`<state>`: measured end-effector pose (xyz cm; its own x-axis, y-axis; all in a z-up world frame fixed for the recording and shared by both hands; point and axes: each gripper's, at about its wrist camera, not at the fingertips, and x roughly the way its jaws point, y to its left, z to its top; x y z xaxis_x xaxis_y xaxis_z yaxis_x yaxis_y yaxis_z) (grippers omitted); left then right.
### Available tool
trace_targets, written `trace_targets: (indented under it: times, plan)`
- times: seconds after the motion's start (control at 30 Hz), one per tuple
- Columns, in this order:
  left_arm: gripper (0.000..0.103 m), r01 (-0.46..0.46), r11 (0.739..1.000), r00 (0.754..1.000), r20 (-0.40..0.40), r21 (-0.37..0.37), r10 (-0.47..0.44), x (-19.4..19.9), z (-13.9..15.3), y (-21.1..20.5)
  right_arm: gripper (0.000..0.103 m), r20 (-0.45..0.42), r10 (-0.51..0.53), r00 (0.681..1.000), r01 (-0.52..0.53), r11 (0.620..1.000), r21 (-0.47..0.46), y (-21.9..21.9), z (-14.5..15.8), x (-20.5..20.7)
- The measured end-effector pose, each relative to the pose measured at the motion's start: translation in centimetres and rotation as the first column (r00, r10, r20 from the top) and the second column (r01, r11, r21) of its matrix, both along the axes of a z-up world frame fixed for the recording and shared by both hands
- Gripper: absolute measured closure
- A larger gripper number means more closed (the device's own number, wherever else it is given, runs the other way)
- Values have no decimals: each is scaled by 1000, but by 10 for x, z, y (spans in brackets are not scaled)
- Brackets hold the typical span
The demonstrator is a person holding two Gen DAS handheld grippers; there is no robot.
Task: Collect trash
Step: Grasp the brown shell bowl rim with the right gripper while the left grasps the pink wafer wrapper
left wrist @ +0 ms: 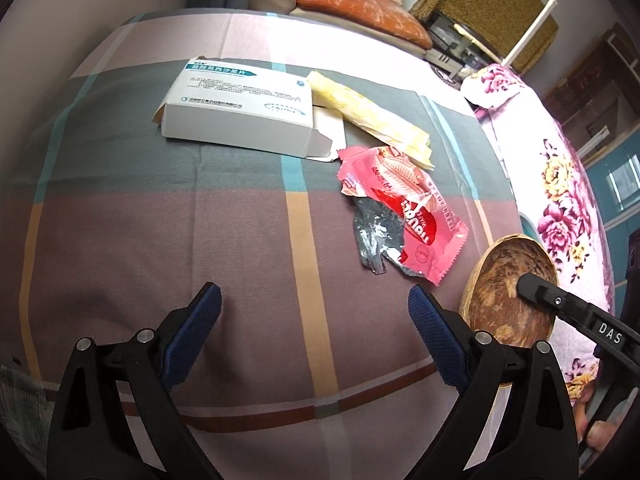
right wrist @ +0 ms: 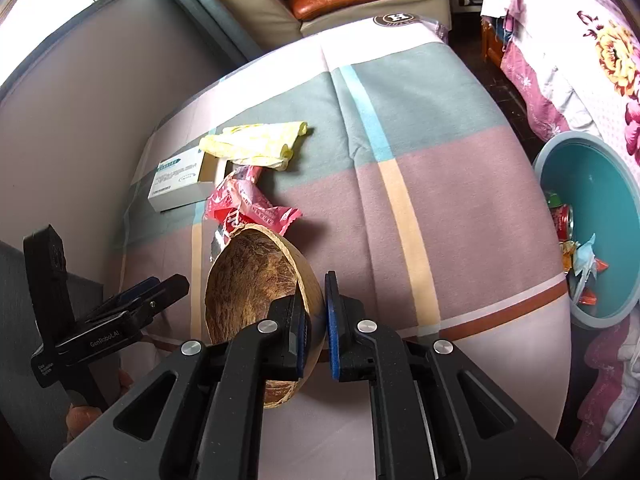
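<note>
Coconut shell half (right wrist: 256, 288) sits tilted on the plaid cloth (right wrist: 460, 208), near edge, hollow facing up and away; right gripper (right wrist: 318, 320) nearly closed, pinching the shell's rim wall, one pad inside the bowl, one outside. Bin (right wrist: 608, 184), teal, with cans and wrappers already in it, lies off the cloth's right side, lower than the surface, so the right hand is the nearer one and the carry looks like rightward and down. Left gripper (left wrist: 316, 320) wide open, holding nothing, hovering over bare cloth. Beyond the shell: pink wrapper (left wrist: 404, 208) just beside it, yellow wrapper (left wrist: 372, 112) farther, white box (left wrist: 240, 108) farthest, all closer to the left hand.
</note>
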<state>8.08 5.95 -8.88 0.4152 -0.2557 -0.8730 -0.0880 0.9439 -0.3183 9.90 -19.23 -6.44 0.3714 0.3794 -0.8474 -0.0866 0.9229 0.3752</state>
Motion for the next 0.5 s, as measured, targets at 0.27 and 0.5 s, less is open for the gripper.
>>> trace_targets:
  times: [0.27, 0.5]
  plan:
    - [9, -76, 997, 997, -13, -32, 76, 42, 4, -44, 95, 33, -111, 993, 110, 994, 23, -59, 7, 24]
    - [9, -150, 988, 988, -28, 44, 152, 71, -4, -66, 94, 19, -127, 992, 125, 990, 61, -80, -4, 39]
